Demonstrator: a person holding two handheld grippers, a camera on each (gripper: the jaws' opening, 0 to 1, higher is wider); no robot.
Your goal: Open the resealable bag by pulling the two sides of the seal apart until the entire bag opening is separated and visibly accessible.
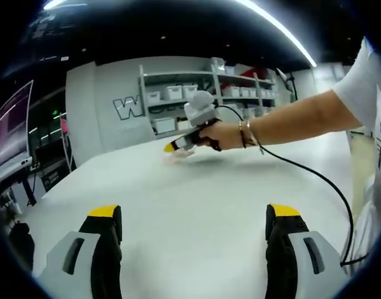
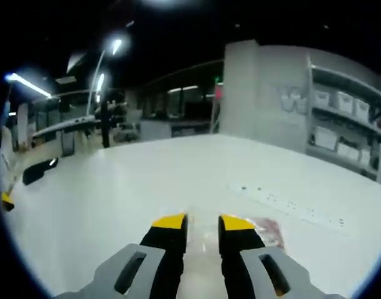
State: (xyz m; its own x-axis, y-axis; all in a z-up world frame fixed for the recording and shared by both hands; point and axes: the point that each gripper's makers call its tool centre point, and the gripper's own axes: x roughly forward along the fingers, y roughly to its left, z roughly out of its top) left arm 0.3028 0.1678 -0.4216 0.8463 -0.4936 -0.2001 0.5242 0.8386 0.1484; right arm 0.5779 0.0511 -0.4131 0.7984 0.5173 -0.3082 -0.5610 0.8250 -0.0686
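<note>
So in the left gripper view, the left hand-held gripper (image 1: 193,224) hangs low over the white bench (image 1: 197,187) with its two yellow-tipped jaws wide apart and nothing between them, just bare bench top. Farther out across the bench, a person's bare arm (image 1: 296,119) reaches in from the right, bracelets at the wrist, and the hand (image 1: 225,134) is wrapped around the right hand-held gripper (image 1: 173,147), which is angled down so its yellow tip sits right at the bench surface. A black cable (image 1: 315,177) trails from it back toward the person. Just past that tip there's a pale, see-through patch on the bench that looks like the resealable bag (image 1: 177,156), though it's too blurry from here to be sure. Behind the bench stands a grey shelf rack (image 1: 203,93) with white bins. In the right gripper view, the right hand-held gripper (image 2: 203,225) has its jaws nearly together, only a narrow gap left, and the clear resealable bag (image 2: 265,232) lies flat on the bench (image 2: 147,180) right at the jaw tips, with reddish contents showing just beside the right jaw. Can't tell whether the jaws are actually pinching the bag's edge.
</note>
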